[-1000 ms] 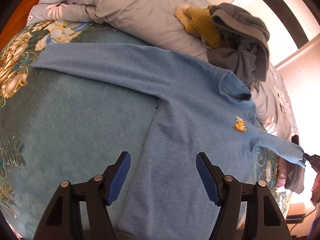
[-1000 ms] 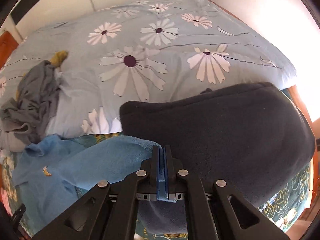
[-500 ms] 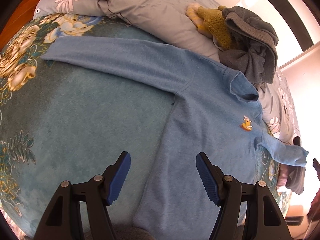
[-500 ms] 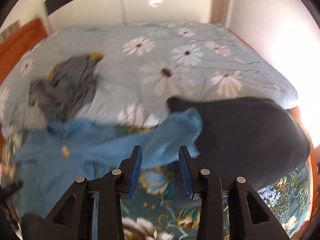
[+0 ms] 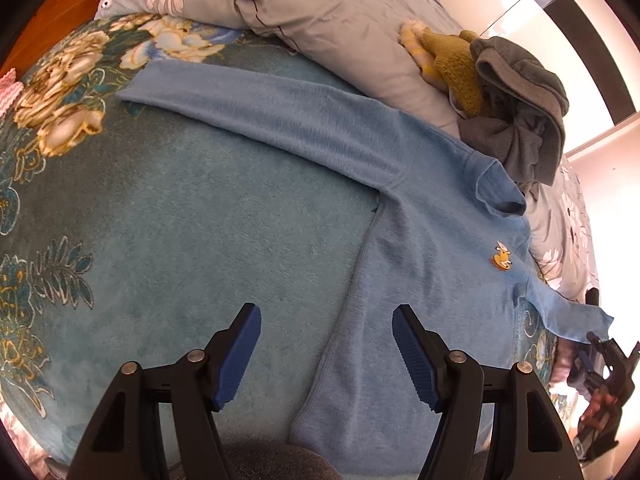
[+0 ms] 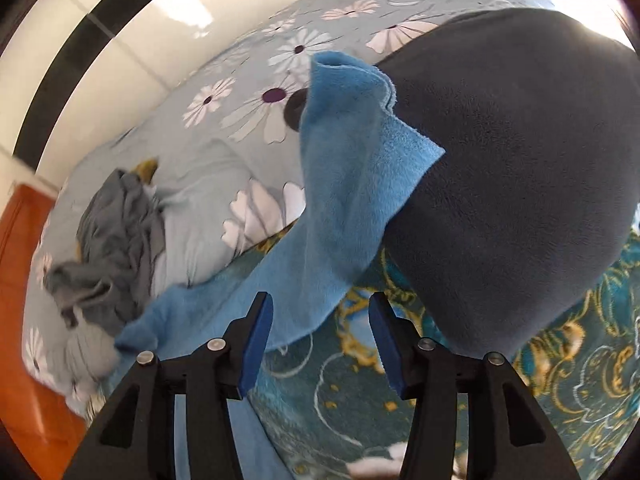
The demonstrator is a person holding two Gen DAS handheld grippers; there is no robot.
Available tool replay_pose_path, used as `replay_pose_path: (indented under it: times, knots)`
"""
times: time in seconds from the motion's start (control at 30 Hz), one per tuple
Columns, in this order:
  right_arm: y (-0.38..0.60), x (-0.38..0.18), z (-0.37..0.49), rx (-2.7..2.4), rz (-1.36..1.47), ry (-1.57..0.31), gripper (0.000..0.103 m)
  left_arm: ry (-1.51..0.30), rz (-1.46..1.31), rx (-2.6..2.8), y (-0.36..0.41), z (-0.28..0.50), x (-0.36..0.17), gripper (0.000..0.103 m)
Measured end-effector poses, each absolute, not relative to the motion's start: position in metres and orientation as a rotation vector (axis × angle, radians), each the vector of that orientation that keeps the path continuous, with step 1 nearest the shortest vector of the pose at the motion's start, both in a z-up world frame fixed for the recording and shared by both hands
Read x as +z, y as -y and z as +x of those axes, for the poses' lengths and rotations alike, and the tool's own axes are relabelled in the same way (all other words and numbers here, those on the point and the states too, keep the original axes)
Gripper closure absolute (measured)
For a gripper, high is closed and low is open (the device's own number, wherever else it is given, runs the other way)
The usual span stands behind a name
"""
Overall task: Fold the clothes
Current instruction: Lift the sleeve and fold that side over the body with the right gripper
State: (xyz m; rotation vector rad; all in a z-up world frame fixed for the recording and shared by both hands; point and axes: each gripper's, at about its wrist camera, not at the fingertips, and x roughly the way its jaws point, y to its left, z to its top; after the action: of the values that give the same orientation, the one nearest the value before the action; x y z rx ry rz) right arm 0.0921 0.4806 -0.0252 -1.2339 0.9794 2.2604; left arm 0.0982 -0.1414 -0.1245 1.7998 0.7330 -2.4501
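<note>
A blue long-sleeved sweater (image 5: pixel 420 280) lies face up on a teal floral blanket (image 5: pixel 180 220) covering the bed, one sleeve stretched flat across the blanket, the other sleeve (image 6: pixel 344 184) draped onto a dark grey cushion (image 6: pixel 520 160). A small orange emblem (image 5: pixel 501 258) marks its chest. Behind it, a daisy-print duvet (image 6: pixel 248 92) carries a heap of grey and mustard clothes (image 5: pixel 512 104). The left tongs (image 5: pixel 326 356) hover wide open over the sweater's side seam, holding nothing; the right tongs (image 6: pixel 320 344) stand open and empty just short of the draped sleeve.
</note>
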Motion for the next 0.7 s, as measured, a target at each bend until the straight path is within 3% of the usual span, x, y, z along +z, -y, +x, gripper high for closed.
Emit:
replay_pose_path:
  times: [0.33, 0.43, 0.5, 0.7]
  knots:
    - [-0.499, -0.027, 0.084, 2.151, -0.948, -1.095, 0.052, -0.747, 1.834, -2.404, 0.146, 0.089, -0.146, 0.031]
    - [-0.499, -0.016, 0.092, 2.173, -0.862, -1.112, 0.072, -0.774, 1.822, -2.403, 0.150, 0.088, -0.148, 0.031]
    - [-0.501, -0.009, 0.096, 2.183, -0.817, -1.131, 0.094, -0.798, 1.813, -2.409, 0.153, 0.087, -0.148, 0.031]
    - [-0.495, 0.014, 0.075, 2.275, -0.871, -1.058, 0.101, -0.872, 1.773, -2.420, 0.165, 0.082, -0.150, 0.031]
